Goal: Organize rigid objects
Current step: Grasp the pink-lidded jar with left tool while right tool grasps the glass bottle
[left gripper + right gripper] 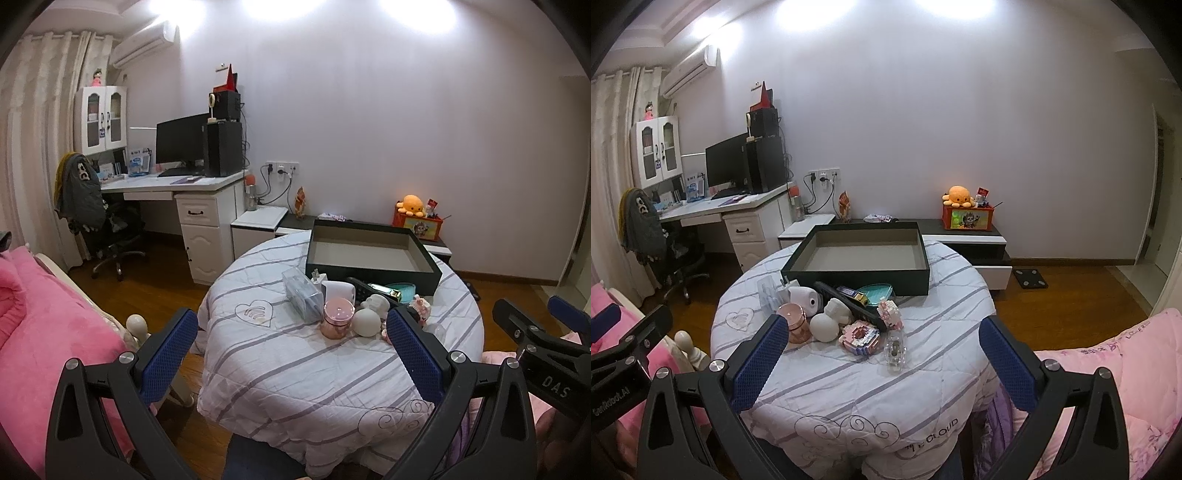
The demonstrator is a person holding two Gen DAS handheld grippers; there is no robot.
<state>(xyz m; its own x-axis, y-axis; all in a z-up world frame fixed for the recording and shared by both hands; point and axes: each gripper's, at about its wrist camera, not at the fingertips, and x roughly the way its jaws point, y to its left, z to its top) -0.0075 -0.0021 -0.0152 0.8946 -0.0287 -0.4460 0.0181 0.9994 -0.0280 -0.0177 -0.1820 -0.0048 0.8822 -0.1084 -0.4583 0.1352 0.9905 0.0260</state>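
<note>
On the round table (923,369), draped in a white cloth with grey stripes, the reference piece is a shallow dark box (857,275) with a bare grey floor, set at the far side of the tabletop. Along the box's near wall lies a huddle of small rigid items: a clear plastic case (302,295) off its left corner; a white two-pin charger (317,277) touching that case; a white rounded device with a dark lens (807,300); a black remote (849,302) lying aslant; a teal heart-shaped tin (877,291) against the box wall, with a small dark-and-gold item (855,294) beside it, too small to identify. Nearer than these: a rose-gold jar (796,325), a white sphere (824,328) touching it, a white figurine (838,310) behind the sphere, a pink-and-white block figure (890,314), a block-built ring (858,336), and a clear glass bottle (895,350), nearest of all and upright. Left gripper (291,350): fingers spread wide, blue pads apart, nothing between them, held above the table's near-left edge, well short of the box. Right gripper (882,354): likewise spread wide and empty, on the near side of the huddle. Beyond the box: a low black-and-white cabinet (975,240) bearing an orange plush octopus (958,195) atop an orange tin; pink bedding (40,332) flanks the table.
</note>
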